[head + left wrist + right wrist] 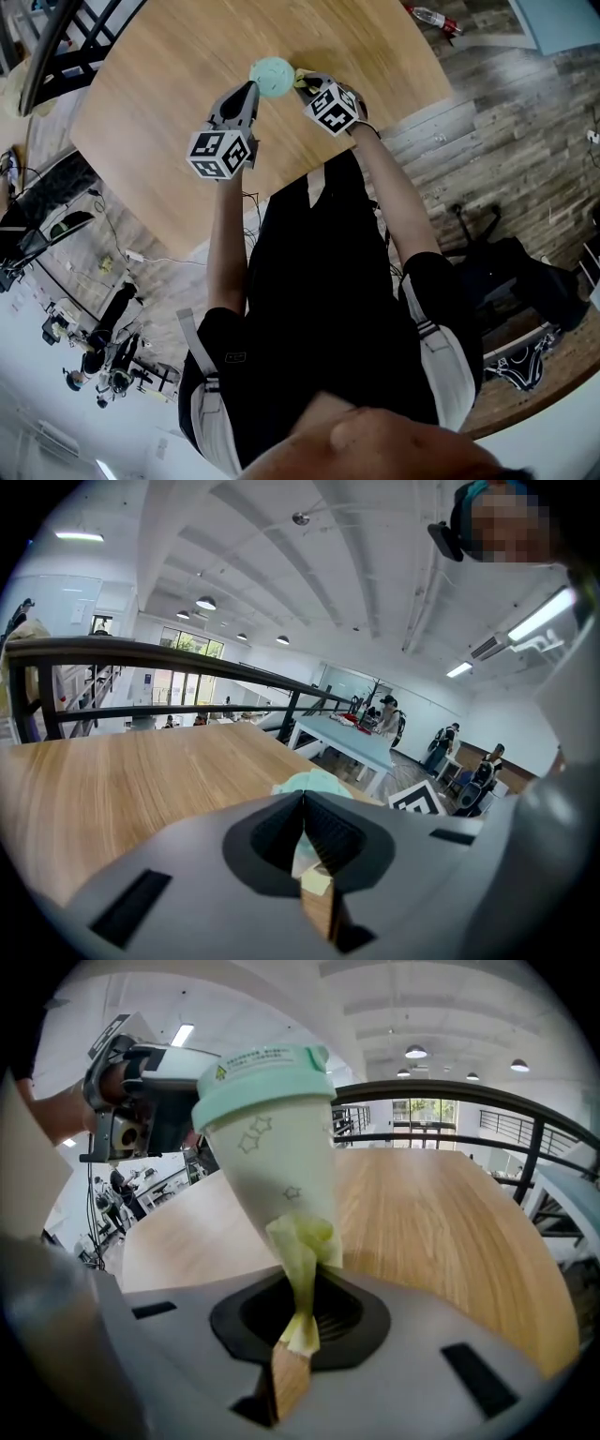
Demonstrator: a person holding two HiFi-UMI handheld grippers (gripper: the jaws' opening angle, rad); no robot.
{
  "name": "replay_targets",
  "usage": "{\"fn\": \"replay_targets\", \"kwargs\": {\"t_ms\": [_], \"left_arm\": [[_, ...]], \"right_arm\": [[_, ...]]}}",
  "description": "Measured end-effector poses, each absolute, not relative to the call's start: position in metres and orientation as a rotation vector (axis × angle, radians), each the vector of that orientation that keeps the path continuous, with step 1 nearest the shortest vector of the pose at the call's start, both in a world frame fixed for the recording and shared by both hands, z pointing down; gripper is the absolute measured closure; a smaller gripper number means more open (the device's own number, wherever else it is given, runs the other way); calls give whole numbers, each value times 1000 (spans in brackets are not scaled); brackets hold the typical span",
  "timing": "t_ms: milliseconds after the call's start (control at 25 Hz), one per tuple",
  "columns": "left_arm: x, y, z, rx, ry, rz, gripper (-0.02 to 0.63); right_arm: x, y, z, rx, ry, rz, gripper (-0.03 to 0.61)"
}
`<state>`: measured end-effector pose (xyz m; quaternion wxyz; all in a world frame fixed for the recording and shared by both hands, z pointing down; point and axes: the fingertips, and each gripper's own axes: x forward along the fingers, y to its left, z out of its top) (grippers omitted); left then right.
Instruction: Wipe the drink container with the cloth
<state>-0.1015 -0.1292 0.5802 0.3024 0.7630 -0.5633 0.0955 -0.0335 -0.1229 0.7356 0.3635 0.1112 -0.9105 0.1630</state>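
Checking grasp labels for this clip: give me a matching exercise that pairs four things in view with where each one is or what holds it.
Things:
1. pale drink cup with mint-green lid
2. yellow-green cloth
3. light wooden table
4. red-labelled clear bottle

Places:
A. lying on the plank floor
B. pinched in the right hand-held gripper
C. held near its lid by the left hand-held gripper
D. beneath both grippers

Pairs: 1-C, 2-B, 3-D, 4-A
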Motion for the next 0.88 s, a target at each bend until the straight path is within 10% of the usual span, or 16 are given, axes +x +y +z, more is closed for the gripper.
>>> {"fn": "replay_targets", "kwargs": {"t_ms": [880], "left_arm": [[-97, -132, 584, 2181, -1233, 272, 591]], "right_arm": [[-35, -107, 653, 548, -2494, 337, 535]]}}
